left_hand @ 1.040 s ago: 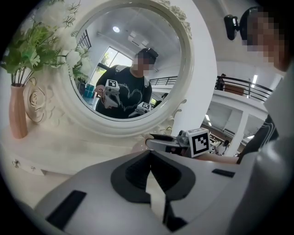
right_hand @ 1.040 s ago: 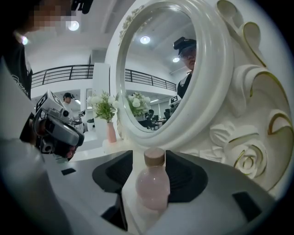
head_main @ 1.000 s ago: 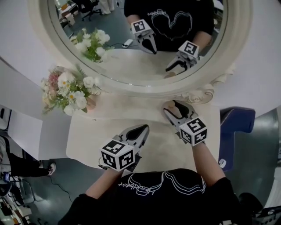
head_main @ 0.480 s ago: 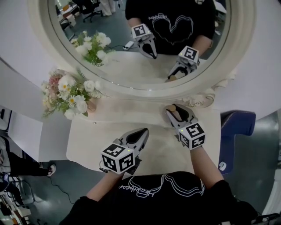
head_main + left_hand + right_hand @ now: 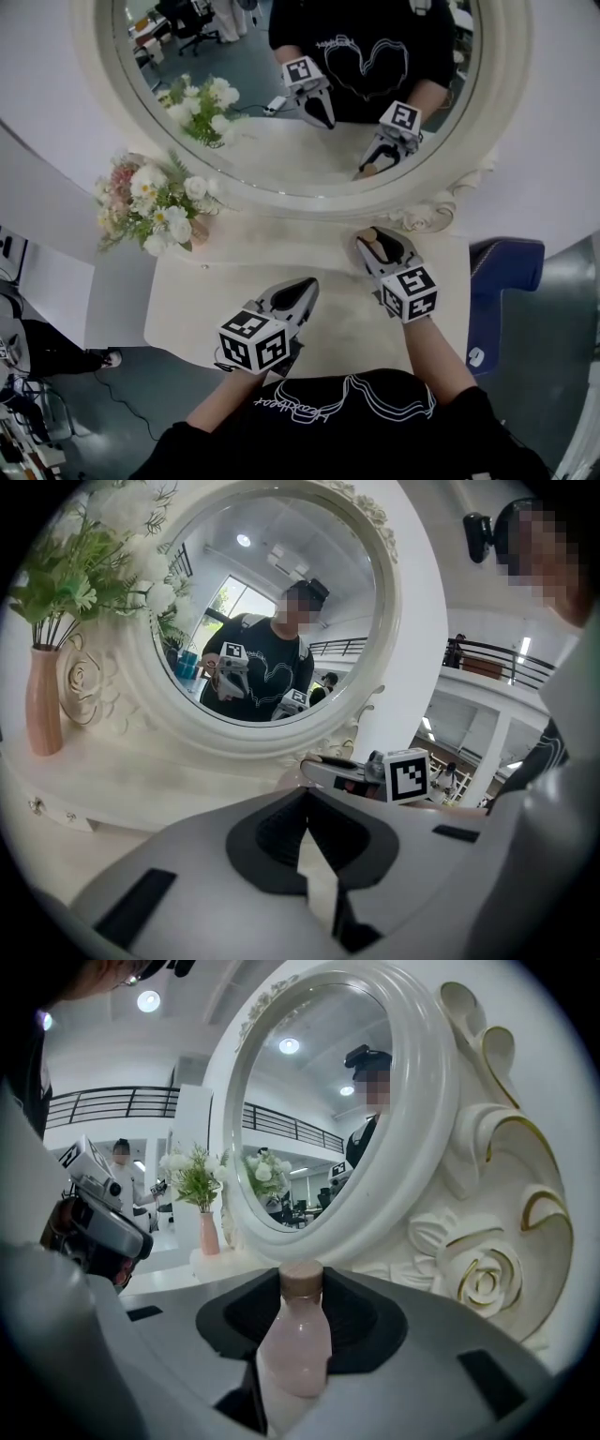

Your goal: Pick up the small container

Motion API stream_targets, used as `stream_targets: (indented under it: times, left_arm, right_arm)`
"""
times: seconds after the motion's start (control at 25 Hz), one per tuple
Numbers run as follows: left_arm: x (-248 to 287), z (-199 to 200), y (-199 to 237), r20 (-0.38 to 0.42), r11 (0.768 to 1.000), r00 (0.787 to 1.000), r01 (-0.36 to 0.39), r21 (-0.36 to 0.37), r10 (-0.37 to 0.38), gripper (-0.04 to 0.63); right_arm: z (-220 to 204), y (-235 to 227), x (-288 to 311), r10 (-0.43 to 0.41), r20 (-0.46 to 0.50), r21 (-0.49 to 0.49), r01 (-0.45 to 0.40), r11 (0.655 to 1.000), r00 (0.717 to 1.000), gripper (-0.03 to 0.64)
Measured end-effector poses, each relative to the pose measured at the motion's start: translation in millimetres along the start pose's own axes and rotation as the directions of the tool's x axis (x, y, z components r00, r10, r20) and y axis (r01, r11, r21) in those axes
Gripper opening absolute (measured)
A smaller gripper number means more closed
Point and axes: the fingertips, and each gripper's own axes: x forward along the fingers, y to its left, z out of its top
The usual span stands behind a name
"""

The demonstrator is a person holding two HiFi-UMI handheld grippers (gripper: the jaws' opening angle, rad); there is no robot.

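The small container (image 5: 295,1344) is being shown in pale pink with a tan cap. The left gripper (image 5: 305,286) and right gripper (image 5: 373,238) are being seen in grey with black pads, their cubes being patterned in black-and-white squares. The white mirror frame (image 5: 412,1147) is being edged with gold at its rose (image 5: 487,1279).

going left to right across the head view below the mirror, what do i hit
flowers → left gripper → right gripper, closed on the bottle → blue chair
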Motion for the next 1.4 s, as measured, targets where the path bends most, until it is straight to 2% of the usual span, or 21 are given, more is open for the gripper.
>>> stream_targets:
  times: [0.48, 0.88, 1.4]
  left_arm:
    - [-22, 1, -32, 0.015, 0.997, 0.999, 0.051, 0.051, -0.052, 0.003]
    - [-50, 0, -64, 0.028, 0.989, 0.994, 0.097, 0.111, -0.101, 0.003]
    - [-82, -10, -93, 0.027, 0.975, 0.987, 0.150, 0.165, -0.156, 0.003]
  right_arm:
    - [36, 36, -56, 0.015, 0.058, -0.001, -0.015, 1.000, 0.998, 0.143]
    - [62, 88, -117, 0.063, 0.131, 0.026, -0.067, 0.997, 0.989, 0.143]
    - [57, 140, -163, 0.085, 0.165, 0.079, -0.099, 0.992, 0.983, 0.143]
